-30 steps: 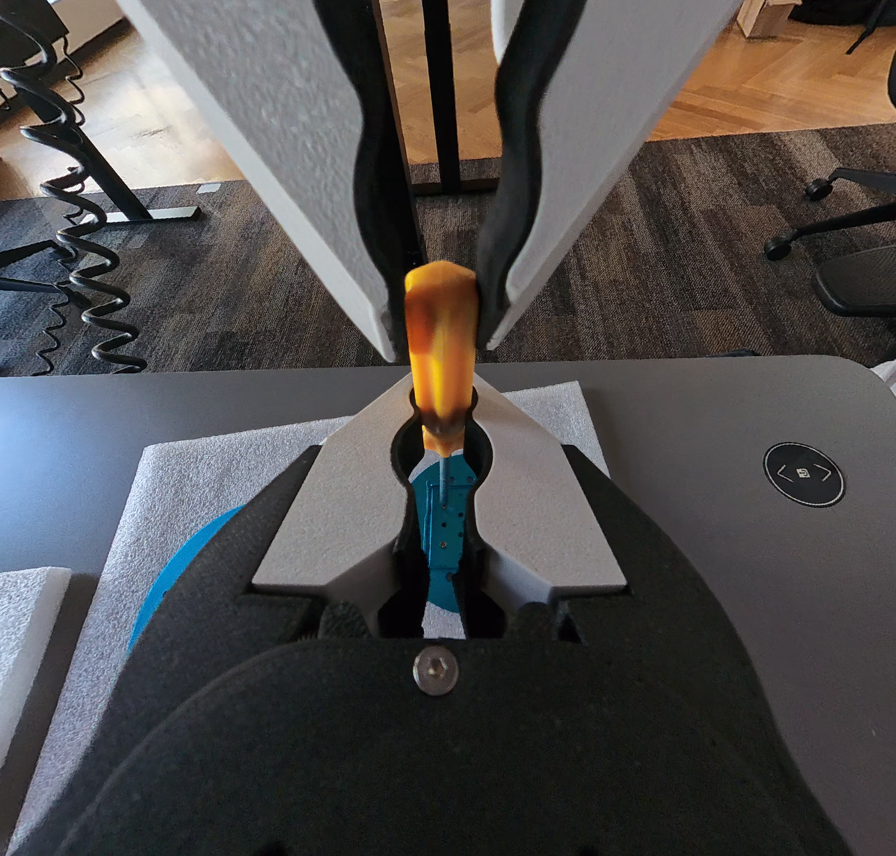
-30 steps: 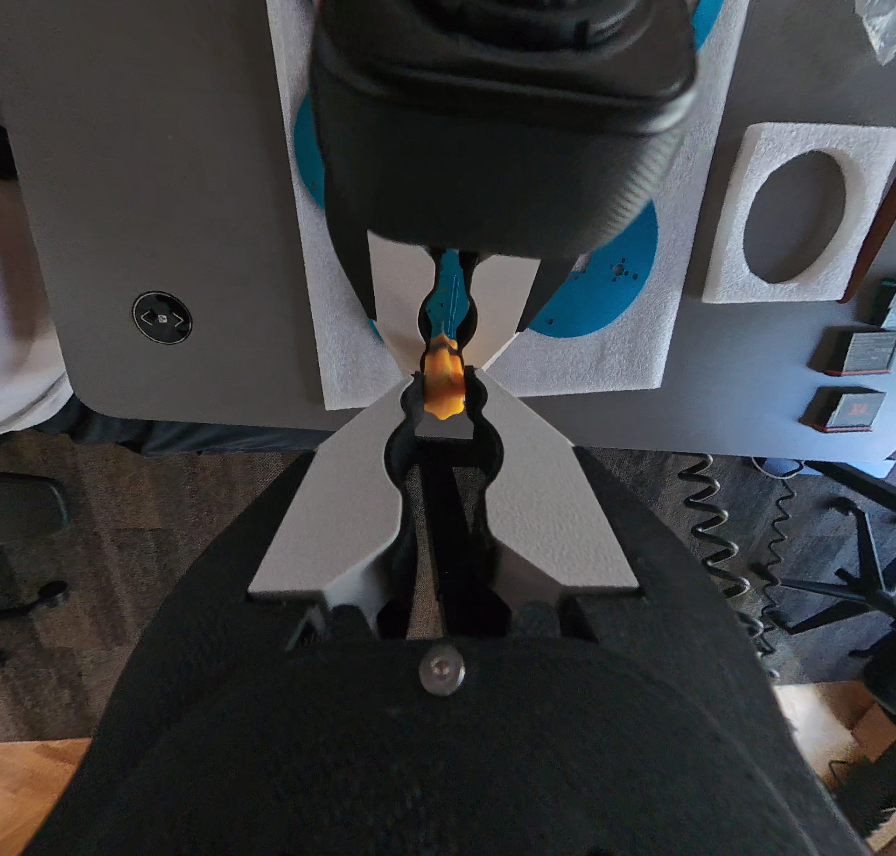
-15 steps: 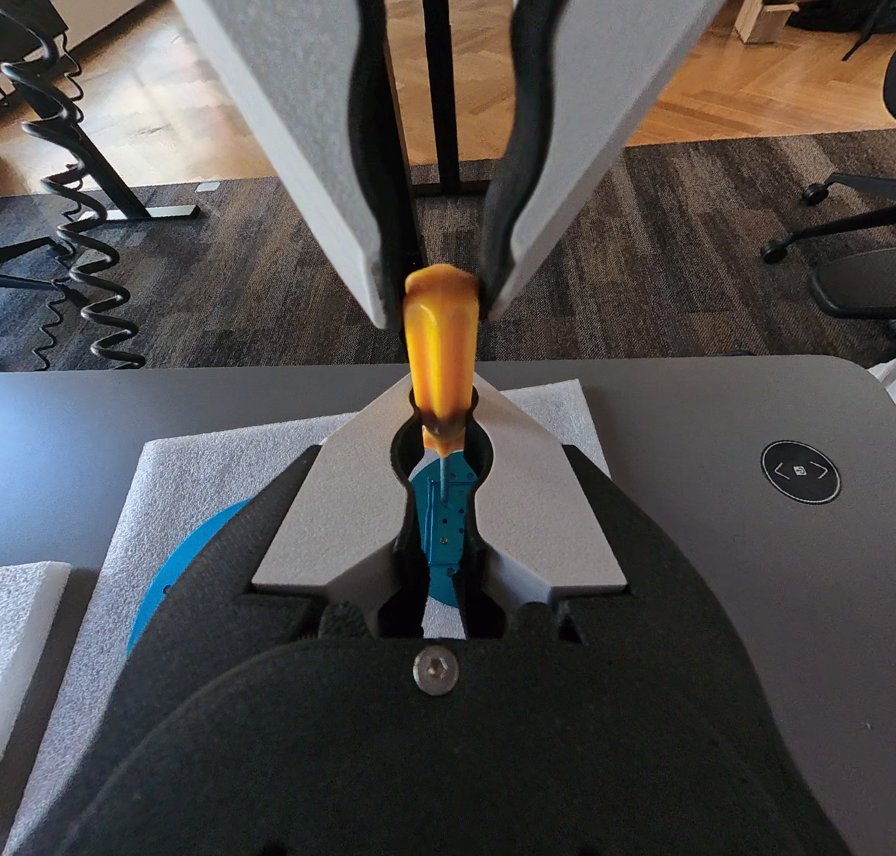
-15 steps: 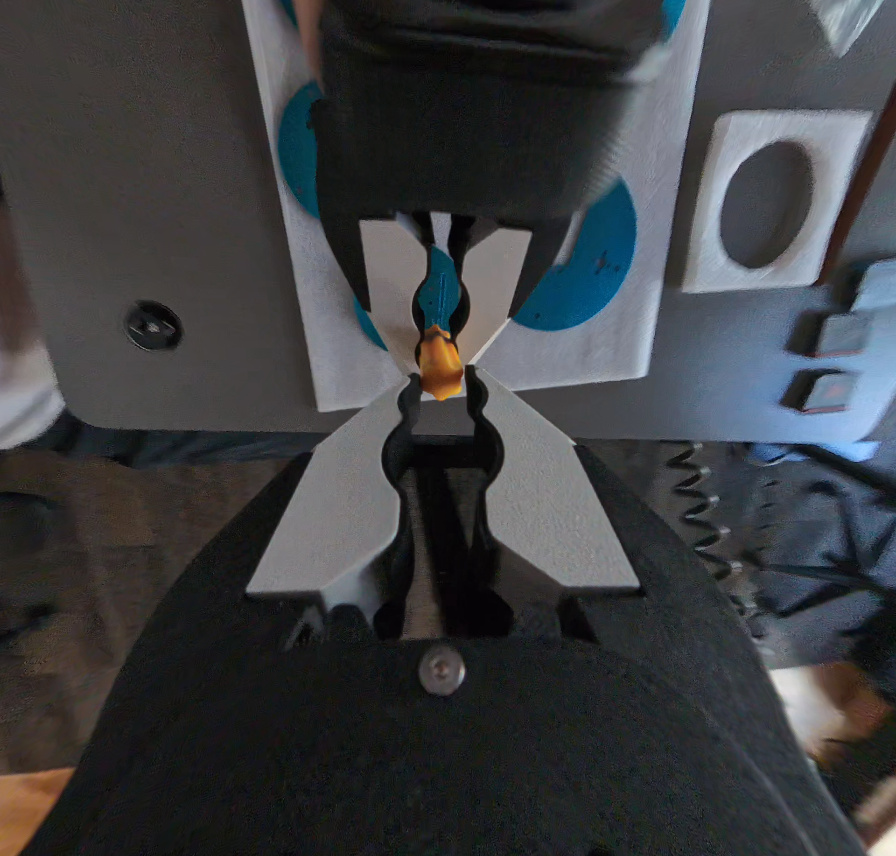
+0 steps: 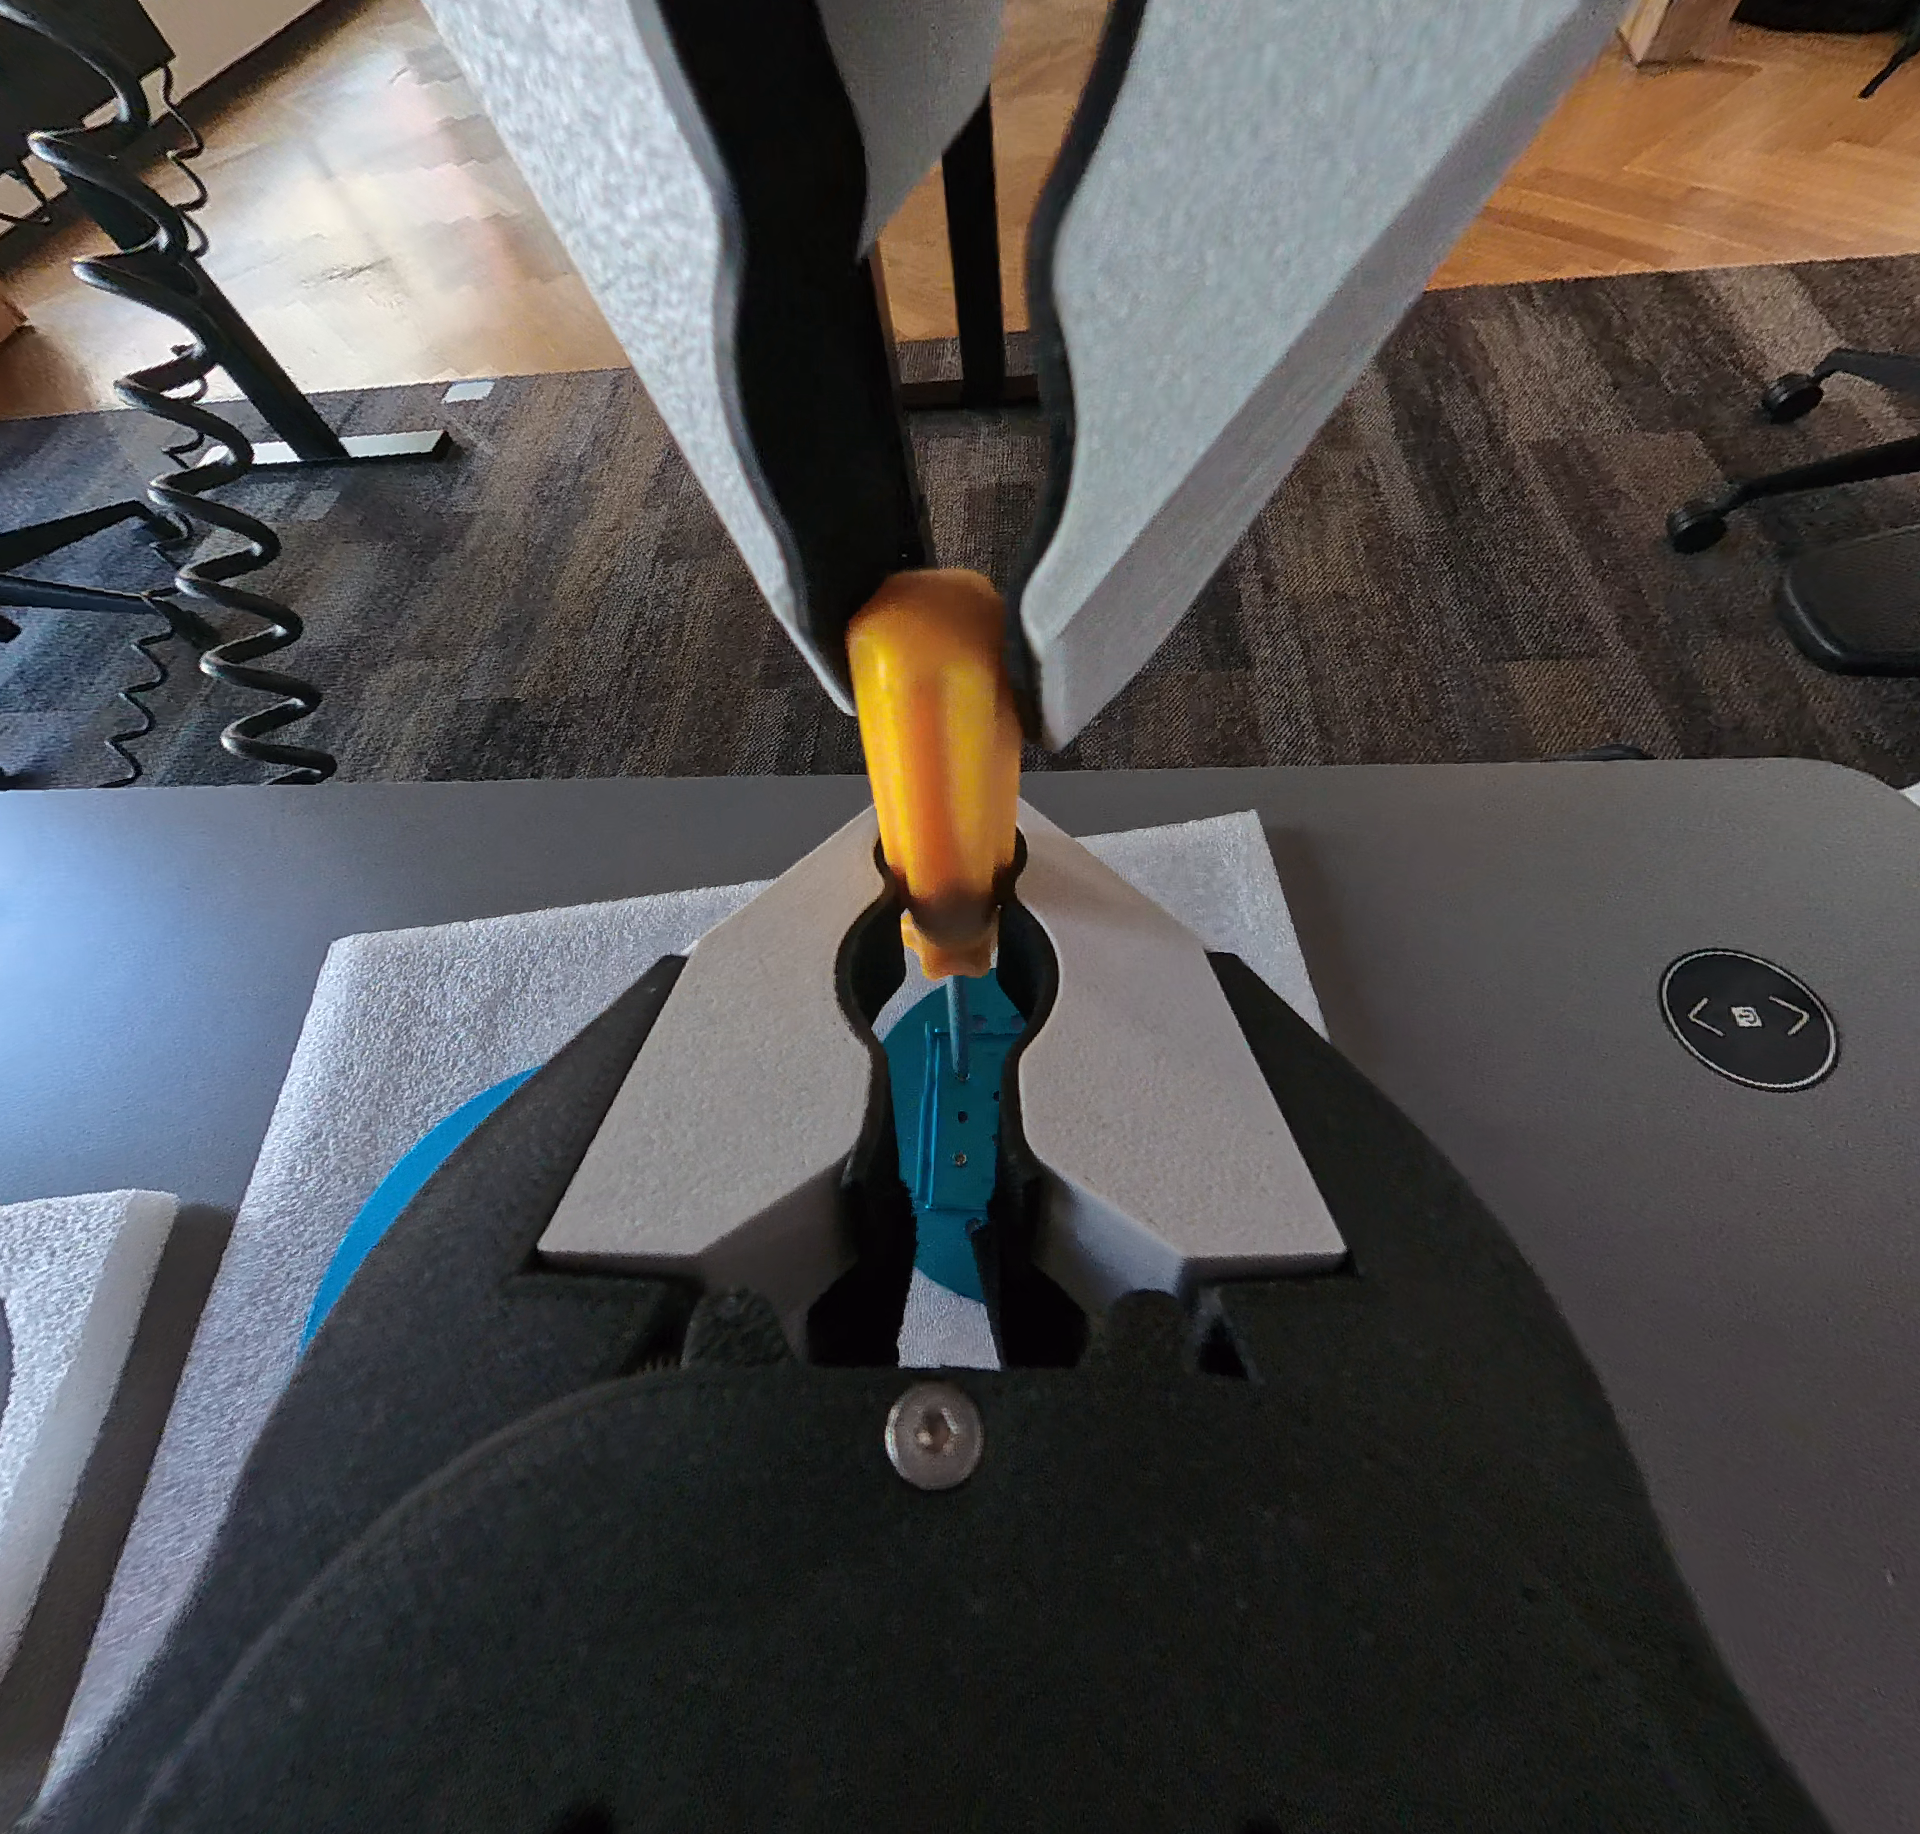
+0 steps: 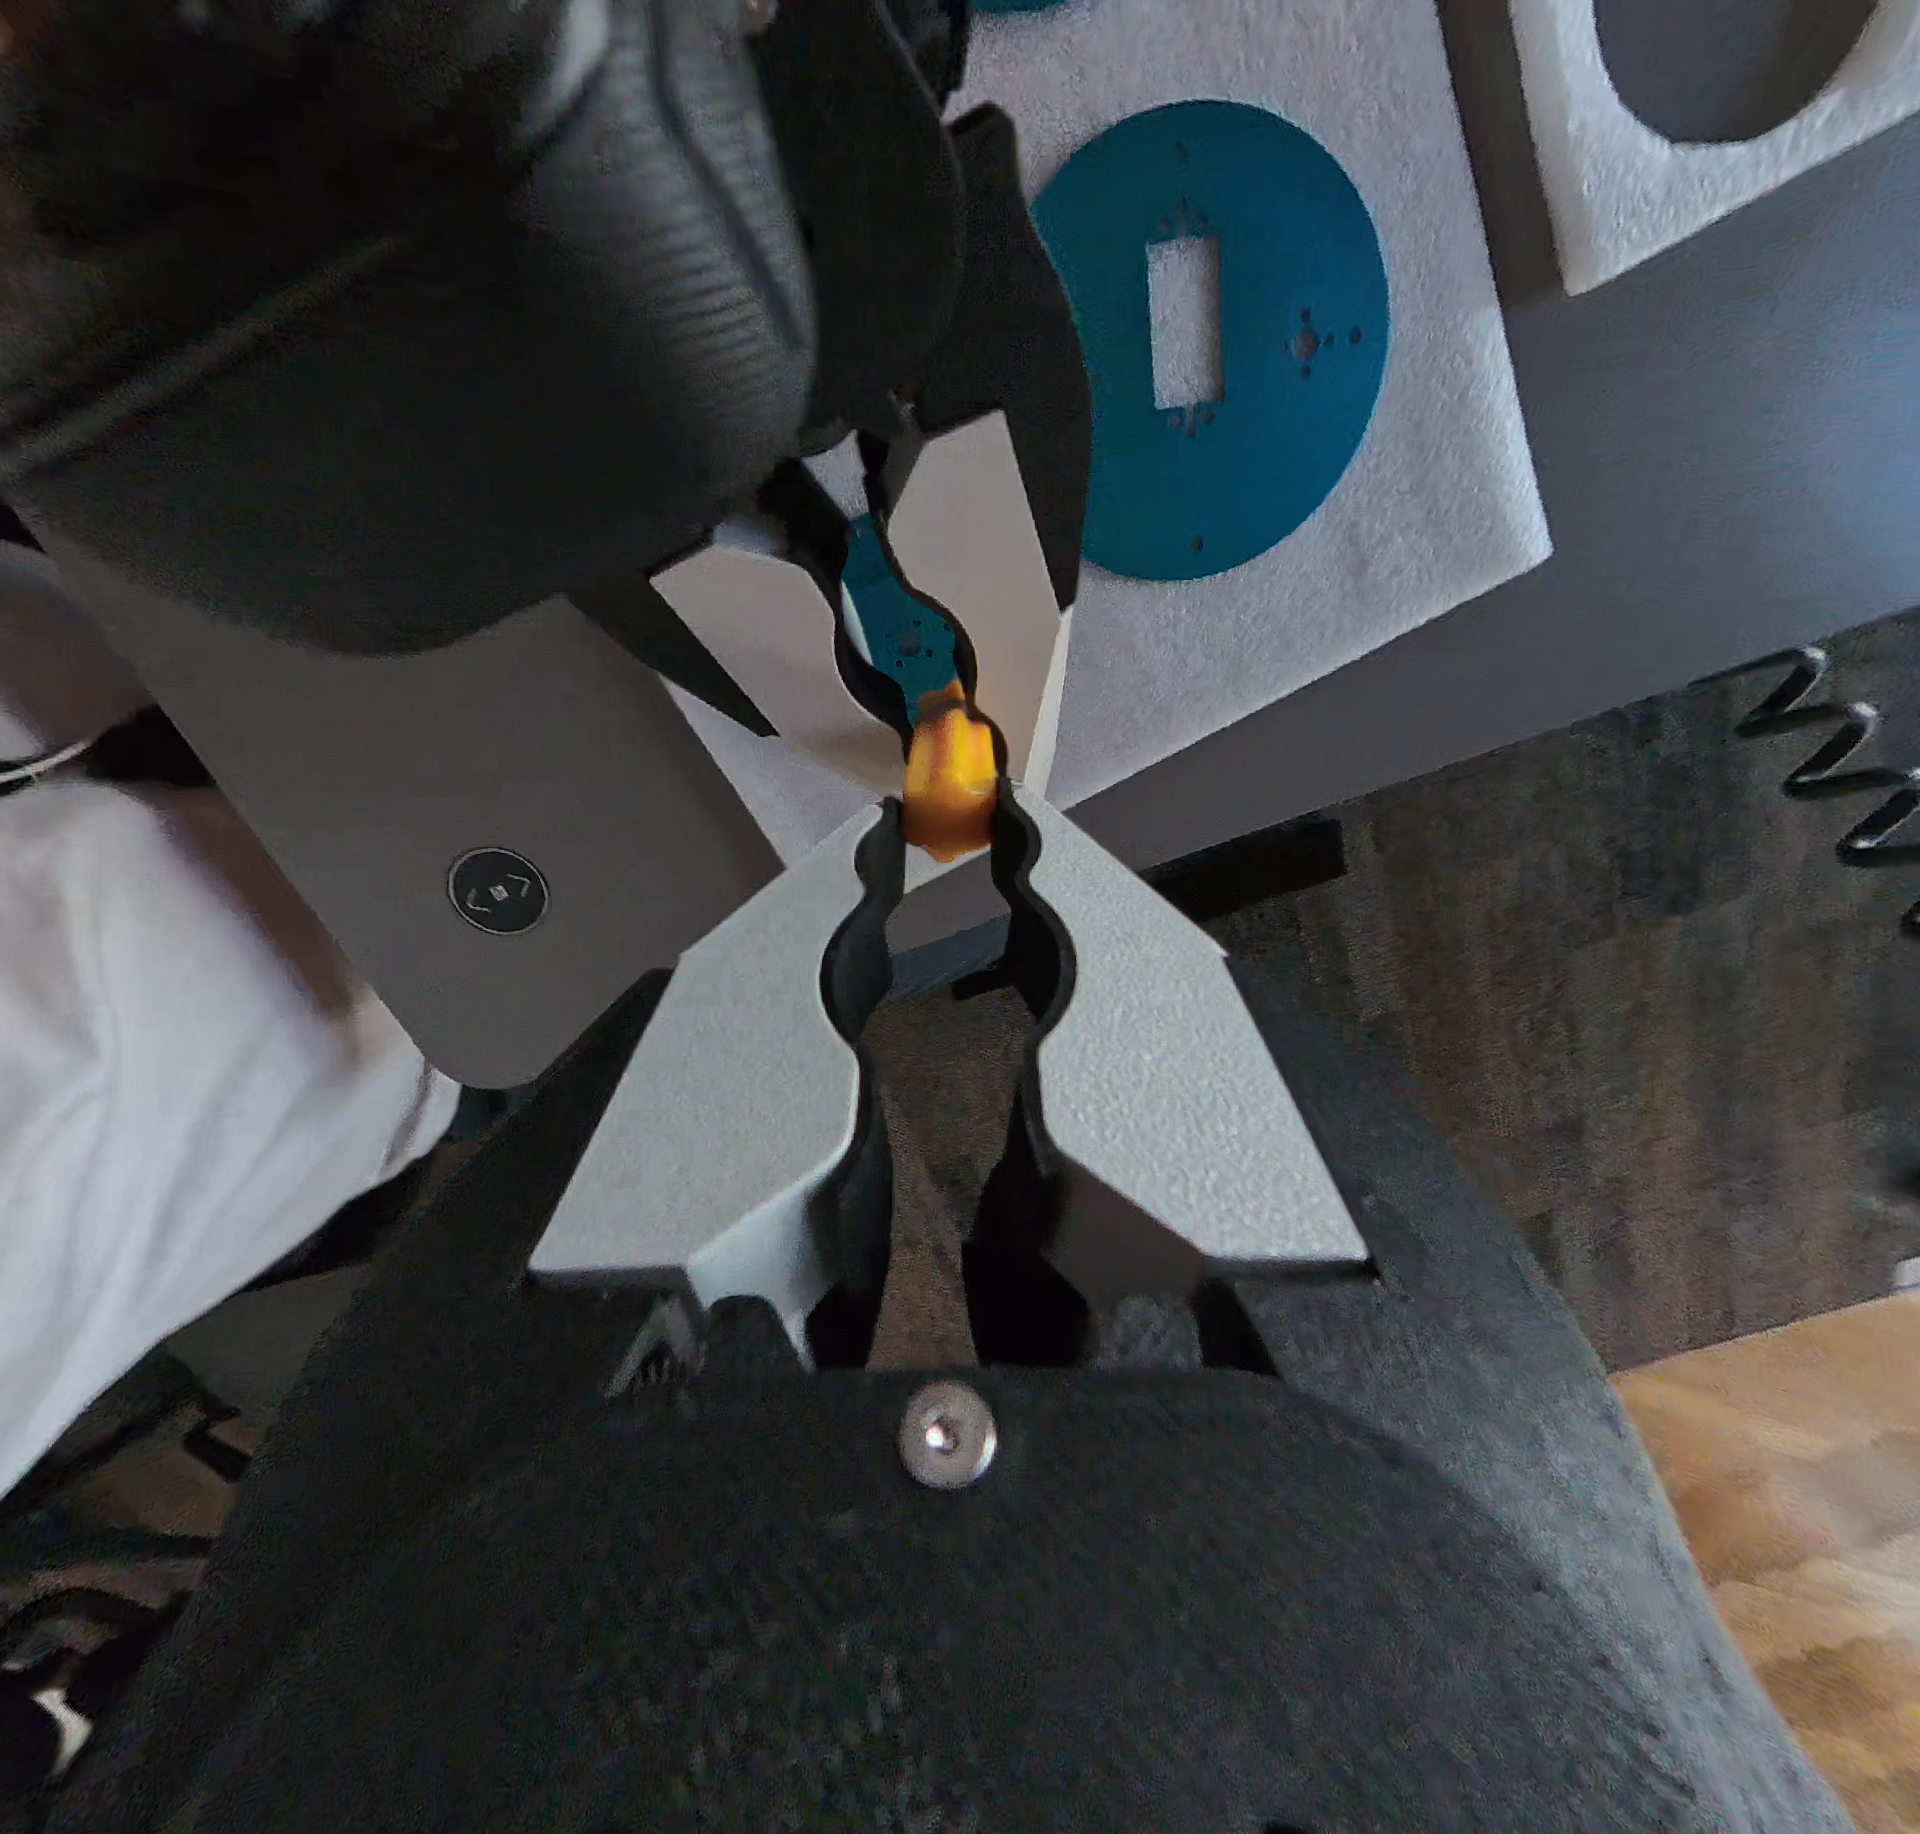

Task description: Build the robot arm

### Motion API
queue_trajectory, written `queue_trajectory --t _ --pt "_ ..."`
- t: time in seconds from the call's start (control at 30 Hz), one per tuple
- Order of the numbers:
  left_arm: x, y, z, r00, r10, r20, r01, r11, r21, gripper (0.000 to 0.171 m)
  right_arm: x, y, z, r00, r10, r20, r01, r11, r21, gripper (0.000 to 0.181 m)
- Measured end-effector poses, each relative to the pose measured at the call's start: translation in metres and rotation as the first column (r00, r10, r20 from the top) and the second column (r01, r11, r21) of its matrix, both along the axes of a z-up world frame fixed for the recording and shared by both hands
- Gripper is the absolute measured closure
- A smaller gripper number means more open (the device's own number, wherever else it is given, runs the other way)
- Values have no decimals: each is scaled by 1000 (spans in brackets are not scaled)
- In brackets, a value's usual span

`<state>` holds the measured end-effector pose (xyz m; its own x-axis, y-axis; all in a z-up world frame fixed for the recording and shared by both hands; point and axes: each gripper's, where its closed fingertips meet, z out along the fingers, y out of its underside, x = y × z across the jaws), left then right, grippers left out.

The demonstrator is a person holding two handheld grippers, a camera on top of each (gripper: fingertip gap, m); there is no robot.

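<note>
A small screwdriver with an orange handle [image 5: 935, 745] stands upright, its thin shaft pointing down at a blue perforated metal part [image 5: 951, 1130] on a white foam sheet [image 5: 1195, 849]. My left gripper [image 5: 945, 870] is shut on the lower end of the handle. My right gripper [image 6: 945, 808] is shut on the handle's top end [image 6: 948, 787]; in the left wrist view it comes down from above [image 5: 935, 662]. The left gripper [image 6: 935, 735] also shows in the right wrist view, under a black gloved hand. The shaft tip is too small to tell whether it touches the part.
A blue disc with a rectangular hole [image 6: 1216, 330] lies on the foam sheet. A foam block with a round hole [image 6: 1558, 174] lies beside it. The grey desk [image 5: 1558, 901] has a round control button [image 5: 1748, 1019]. Coiled cables [image 5: 208, 558] and chair legs are on the carpet beyond. There is about 6 cm between the tips of the two grippers. The round control button [image 5: 1748, 1019] is about 20 cm from both grippers' fingertips.
The right gripper has twisted around the handle's top, so its view has swung and tilted. The left gripper and the screwdriver have hardly moved.
</note>
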<state>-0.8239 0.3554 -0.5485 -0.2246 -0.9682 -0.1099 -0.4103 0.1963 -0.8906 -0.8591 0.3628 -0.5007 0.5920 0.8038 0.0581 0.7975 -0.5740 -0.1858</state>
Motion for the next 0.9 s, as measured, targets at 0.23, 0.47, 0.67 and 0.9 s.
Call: queue_trajectory --t 0.23,0.47,0.67,0.9 --pt "-3 3 0 1000 7 -6 -7 1000 -20 162 -6 3 0 998 56 -27 -57 997 -45 164" --pt "-2 0 -1 1000 -20 -10 19 1000 -15 163 -6 4 3 855 495 155 -509 858 66 163" --pt "-1 -4 -1 999 -43 -4 43 999 -19 162 -5 1 -1 877 463 130 -469 883 24 164" --pt "-20 -7 1 996 -78 -52 75 996 -53 139 -3 0 -2 892 437 118 -439 898 -7 164"
